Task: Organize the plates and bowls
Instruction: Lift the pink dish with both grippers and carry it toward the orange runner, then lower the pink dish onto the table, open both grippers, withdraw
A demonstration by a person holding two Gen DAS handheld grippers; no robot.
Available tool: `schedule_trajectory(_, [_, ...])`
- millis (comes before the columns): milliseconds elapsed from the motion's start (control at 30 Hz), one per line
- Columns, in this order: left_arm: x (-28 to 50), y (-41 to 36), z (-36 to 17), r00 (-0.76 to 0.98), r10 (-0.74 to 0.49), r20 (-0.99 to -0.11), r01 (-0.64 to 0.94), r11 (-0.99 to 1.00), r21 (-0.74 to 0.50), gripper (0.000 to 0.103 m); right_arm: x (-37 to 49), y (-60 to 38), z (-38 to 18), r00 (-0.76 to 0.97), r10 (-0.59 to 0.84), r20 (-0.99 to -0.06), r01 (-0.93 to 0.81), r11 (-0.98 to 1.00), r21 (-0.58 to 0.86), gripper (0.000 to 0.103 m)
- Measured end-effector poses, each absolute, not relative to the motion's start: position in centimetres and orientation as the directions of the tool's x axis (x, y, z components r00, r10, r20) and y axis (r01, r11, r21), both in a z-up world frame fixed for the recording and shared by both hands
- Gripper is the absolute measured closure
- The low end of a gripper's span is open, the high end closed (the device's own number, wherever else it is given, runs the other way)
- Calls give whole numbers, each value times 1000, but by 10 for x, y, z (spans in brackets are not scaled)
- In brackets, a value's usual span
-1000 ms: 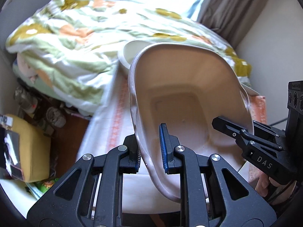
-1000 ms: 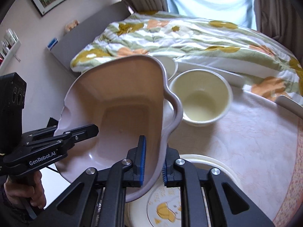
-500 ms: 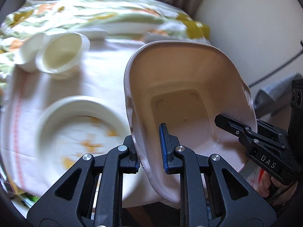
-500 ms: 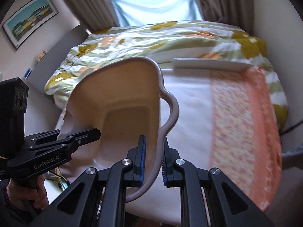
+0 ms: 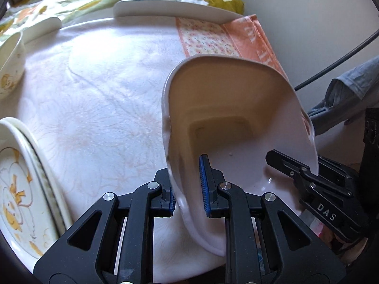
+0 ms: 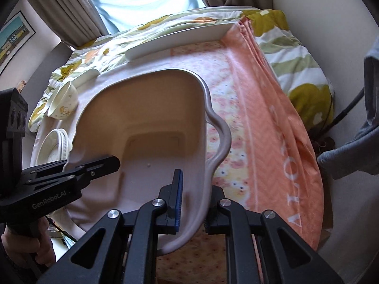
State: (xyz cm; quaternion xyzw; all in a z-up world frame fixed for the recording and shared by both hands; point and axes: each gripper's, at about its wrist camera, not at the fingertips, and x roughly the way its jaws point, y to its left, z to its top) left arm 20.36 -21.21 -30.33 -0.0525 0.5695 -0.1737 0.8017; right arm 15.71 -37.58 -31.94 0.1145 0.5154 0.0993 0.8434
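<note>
A pale pink plastic basin (image 5: 236,108) (image 6: 154,118) hangs tilted over the right end of the table, empty inside. My left gripper (image 5: 188,189) is shut on its left rim, one blue pad inside and one outside. My right gripper (image 6: 193,203) is shut on the opposite wavy rim. Each gripper also shows in the other's view, the right gripper (image 5: 308,179) and the left gripper (image 6: 94,168). A stack of flower-painted plates (image 5: 21,189) (image 6: 53,149) lies at the table's left. A cream bowl (image 5: 9,71) (image 6: 62,101) lies tipped behind them.
A white cloth (image 5: 94,94) covers the table, with an orange patterned towel (image 6: 272,142) over its right end under the basin. A long white dish (image 5: 165,9) (image 6: 180,37) lies along the far edge against a flowered quilt. A wall and grey-blue fabric (image 6: 355,146) stand right.
Both grippers have carried the basin to the right across the table and lower, from above the plates and bowl to above the orange towel. The grip on both rims is unchanged.
</note>
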Motion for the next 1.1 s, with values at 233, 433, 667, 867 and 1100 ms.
schedule_trajectory(233, [205, -221, -307, 293, -306, -906, 238, 941, -241, 88, 156, -383, -328, 440, 289, -850, -46, 953, 300, 90])
schedule_trajectory(433, [206, -221, -306, 295, -280, -913, 238, 948, -213, 88, 155, -382, -332, 424, 292, -857, -54, 953, 298, 90])
schedule_trajectory(667, [210, -218, -299, 311, -271, -911, 220, 953, -208, 15, 152, -378, -329, 433, 269, -860, -104, 963, 248, 85])
schedule_trajectory(867, [211, -213, -284, 344, -271, -899, 205, 956, -210, 10, 145, -383, -318, 480, 289, -828, -116, 957, 267, 14])
schedule_trajectory(1100, [197, -193, -244, 393, -281, -876, 180, 957, -226, 10, 132, -382, -284, 525, 300, -796, -158, 954, 255, 2])
